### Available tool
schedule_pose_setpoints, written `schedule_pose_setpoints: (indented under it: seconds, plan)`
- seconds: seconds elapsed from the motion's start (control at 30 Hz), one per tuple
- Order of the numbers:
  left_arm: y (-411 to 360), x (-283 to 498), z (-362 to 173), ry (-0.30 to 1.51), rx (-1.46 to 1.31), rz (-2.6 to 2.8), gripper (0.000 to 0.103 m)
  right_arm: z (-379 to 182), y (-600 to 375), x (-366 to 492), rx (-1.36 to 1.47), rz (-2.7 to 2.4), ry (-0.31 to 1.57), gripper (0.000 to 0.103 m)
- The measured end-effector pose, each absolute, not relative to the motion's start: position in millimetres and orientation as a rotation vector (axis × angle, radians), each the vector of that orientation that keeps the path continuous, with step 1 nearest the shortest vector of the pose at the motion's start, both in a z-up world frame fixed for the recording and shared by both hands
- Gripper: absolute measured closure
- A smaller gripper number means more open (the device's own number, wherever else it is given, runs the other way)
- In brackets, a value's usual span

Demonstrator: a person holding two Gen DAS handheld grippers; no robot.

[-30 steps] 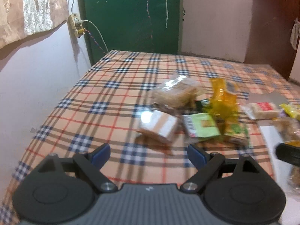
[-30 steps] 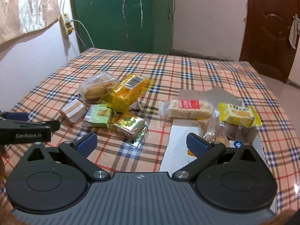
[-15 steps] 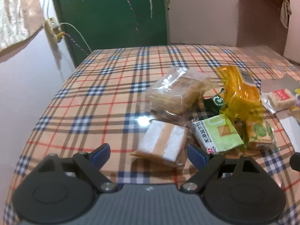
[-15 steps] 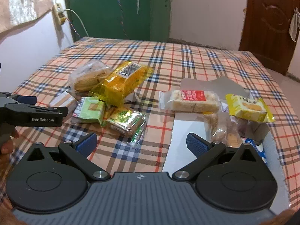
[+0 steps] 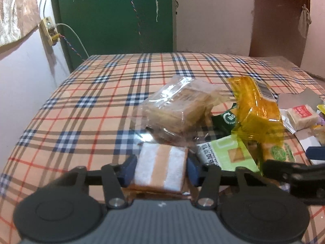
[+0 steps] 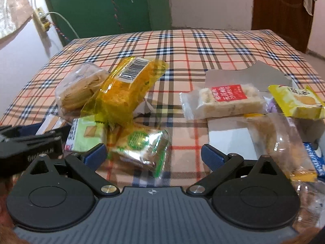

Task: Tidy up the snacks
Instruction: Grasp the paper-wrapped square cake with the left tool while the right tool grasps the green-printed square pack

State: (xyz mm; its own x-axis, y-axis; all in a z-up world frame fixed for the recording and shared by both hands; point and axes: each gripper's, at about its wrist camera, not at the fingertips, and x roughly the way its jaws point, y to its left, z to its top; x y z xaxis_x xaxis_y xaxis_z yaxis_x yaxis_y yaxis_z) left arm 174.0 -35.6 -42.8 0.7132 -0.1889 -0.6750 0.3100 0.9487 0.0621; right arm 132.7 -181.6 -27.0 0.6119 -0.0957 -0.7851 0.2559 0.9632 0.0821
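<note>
My left claw [image 5: 160, 167] is closing; both pads touch the white-and-tan wafer pack [image 5: 160, 166] lying on the plaid surface [image 5: 85, 109]. My right claw [image 6: 153, 156] stands wide, empty, over the foil green-seal pack [image 6: 142, 148]. Loose pile: six packs. White box [image 6: 229, 138] right: at least four packs, its contents crowded.

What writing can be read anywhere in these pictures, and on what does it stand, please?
"GenRobot.AI", smeared: side of the left tongs, closing on the tan-and-white packet between them.
Chinese print on the green packet, red-labelled bar and yellow packet: too blurred.
Barcode digits on the amber bag: too small.
</note>
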Motion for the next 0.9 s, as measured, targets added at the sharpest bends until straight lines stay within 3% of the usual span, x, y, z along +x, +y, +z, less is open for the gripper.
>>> schedule_pose_setpoints:
  seconds: [0.3, 0.43, 0.9]
  plan:
    - [-34.9, 169.0, -44.0, 0.718, 0.141, -0.235, 0.056, -40.8, -176.6, 155.0, 0.153, -0.253, 0.872, 0.0]
    - [-33.3, 162.3, -44.3, 0.722, 0.127, -0.223, 0.056, -37.3, -174.2, 147.5, 0.127, -0.221, 0.858, 0.036]
    - [-18.8, 126.0, -41.7, 0.741, 0.095, -0.178, 0.056, -16.9, -177.0, 91.6, 0.098, -0.145, 0.845, 0.042]
